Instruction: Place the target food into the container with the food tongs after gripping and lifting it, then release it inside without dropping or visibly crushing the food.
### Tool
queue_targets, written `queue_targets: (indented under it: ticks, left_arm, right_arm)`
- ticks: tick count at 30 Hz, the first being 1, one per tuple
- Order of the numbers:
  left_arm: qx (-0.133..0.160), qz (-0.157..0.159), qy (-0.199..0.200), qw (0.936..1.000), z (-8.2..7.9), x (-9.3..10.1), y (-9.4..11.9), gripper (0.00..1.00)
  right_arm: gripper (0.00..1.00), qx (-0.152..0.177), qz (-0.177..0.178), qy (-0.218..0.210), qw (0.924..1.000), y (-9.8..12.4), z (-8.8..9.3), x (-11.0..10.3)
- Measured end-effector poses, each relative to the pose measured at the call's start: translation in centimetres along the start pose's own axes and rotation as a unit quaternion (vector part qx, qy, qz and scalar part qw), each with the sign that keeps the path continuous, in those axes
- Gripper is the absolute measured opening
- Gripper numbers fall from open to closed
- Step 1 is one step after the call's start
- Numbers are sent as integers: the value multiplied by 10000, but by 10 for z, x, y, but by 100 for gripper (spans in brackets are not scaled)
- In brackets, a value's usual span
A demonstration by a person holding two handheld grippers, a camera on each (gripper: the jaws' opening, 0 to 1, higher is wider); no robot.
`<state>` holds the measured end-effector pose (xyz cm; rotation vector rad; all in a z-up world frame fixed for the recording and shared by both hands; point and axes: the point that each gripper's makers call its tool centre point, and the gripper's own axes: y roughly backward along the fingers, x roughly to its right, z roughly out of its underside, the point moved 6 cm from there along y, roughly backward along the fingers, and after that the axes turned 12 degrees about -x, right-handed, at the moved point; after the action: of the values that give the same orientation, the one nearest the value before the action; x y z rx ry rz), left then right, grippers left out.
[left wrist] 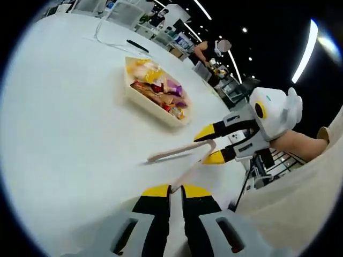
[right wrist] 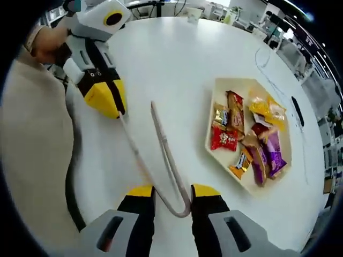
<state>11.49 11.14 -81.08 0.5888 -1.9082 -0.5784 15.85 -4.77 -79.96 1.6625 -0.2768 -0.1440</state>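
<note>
I see a round white table (right wrist: 177, 69). On it: a shallow cream tray with angled corners (right wrist: 211, 147) (left wrist: 140, 98) full of wrapped snacks, a thin dark pen-like object (right wrist: 296, 111) (left wrist: 137, 46) beside it, and a thin white cable (left wrist: 107, 40).

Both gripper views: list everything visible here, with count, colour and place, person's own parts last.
Table: one, white, round, under everything.
Tray: one, cream, on the table, holding snacks.
Snack packets: several, red, yellow, purple, orange, in the tray.
Tongs: one, beige, bend between the right gripper's jaws, one arm's tip at the left gripper.
Pen-like object: one, black, beyond the tray.
Cable: one, white, far side.
Left gripper: yellow tips, nipping a tong tip.
Right gripper: yellow tips, around the bend.
</note>
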Motion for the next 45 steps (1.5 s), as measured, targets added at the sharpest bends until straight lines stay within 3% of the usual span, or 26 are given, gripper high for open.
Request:
queue_targets:
  ticks: [29,33,35,45]
  left_arm:
    - [0,-49,41,10000,-1,-1,-8,6]
    - [75,30,61,9999,-5,-1,-7,7]
    - [122,-86,91,9998,-7,-4,-6,0]
    - [179,-128,66,9997,-7,-8,-1,9]
  right_arm:
    - [25,-548,-37,-234,9982,-11,5,2]
    - [25,-565,-132,-303,9979,-12,6,1]
    - [25,-563,-166,-332,9977,-11,7,-1]
    - [28,-438,-235,-566,9972,-9,13,-6]
